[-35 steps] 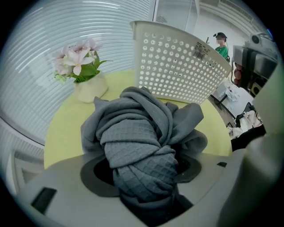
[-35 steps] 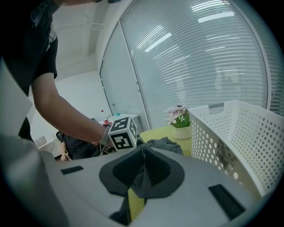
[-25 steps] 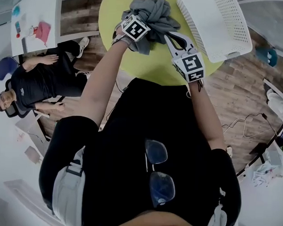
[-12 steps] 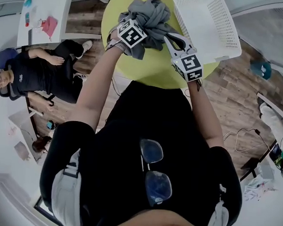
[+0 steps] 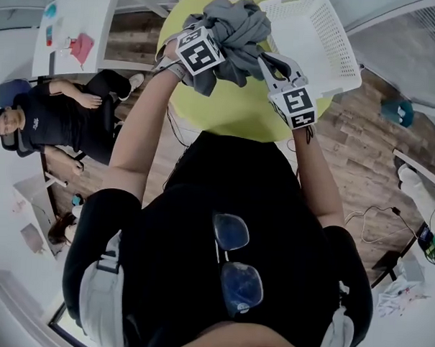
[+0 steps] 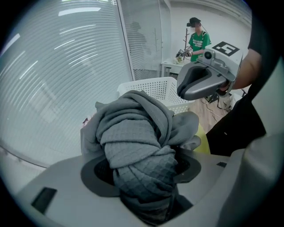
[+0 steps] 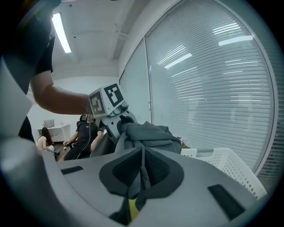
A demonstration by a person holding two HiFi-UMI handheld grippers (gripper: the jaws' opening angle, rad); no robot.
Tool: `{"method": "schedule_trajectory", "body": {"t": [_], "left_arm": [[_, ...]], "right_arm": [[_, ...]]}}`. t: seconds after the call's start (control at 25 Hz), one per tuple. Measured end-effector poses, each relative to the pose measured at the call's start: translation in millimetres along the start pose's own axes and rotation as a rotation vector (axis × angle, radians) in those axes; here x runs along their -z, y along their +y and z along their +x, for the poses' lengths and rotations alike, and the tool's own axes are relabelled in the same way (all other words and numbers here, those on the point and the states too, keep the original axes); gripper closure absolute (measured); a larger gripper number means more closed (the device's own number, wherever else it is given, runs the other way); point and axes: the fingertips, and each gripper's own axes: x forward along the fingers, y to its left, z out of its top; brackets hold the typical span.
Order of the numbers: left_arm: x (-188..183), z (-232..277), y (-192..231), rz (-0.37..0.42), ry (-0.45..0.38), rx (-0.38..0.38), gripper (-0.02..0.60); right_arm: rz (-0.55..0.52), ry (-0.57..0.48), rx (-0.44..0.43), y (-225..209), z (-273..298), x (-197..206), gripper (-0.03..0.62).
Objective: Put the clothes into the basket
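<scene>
A bundle of grey clothes hangs above the yellow-green round table, held from both sides. My left gripper is shut on a thick bunched wad of the clothes, which fills the gap between its jaws. My right gripper is shut on a thin fold of the same clothes. The white perforated basket stands on the table just right of the bundle; its rim shows behind the clothes in the left gripper view and low at the right in the right gripper view.
A seated person in black is left of the table, beside a white desk with small items. Cables lie on the wooden floor at right. A standing person in green is far behind. Window blinds run close behind the basket.
Both grippers have risen with the grey bundle, lifting it off the table and up beside the basket. Their grips look unchanged.
</scene>
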Motion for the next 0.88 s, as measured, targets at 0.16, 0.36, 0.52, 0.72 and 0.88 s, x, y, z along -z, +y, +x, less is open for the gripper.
{"method": "schedule_trajectory", "body": {"t": [0.16, 0.36, 0.52, 0.72, 0.88], "left_arm": [[-24.6, -18.4, 1.5, 0.080, -0.010, 0.022, 0.273], [-59.5, -30.0, -0.1, 0.161, -0.018, 0.040, 0.273], [-88.2, -29.8, -6.3, 0.244, -0.029, 0.066, 0.273], [-125.9, -21.5, -14.7, 0.381, -0.021, 0.091, 0.272], [-156.2, -15.3, -14.1, 0.484, -0.018, 0.097, 0.272]], "right_arm": [[-0.034, -0.003, 0.020, -2.5, -8.7, -6.9, 0.565], [-0.063, -0.021, 0.050, -6.7, -26.5, -17.0, 0.565], [-0.084, -0.033, 0.094, -12.7, -42.6, -23.7, 0.565], [-0.068, -0.048, 0.161, -29.5, -68.8, -24.4, 0.565], [-0.044, -0.050, 0.215, -46.3, -85.9, -19.9, 0.565]]}}
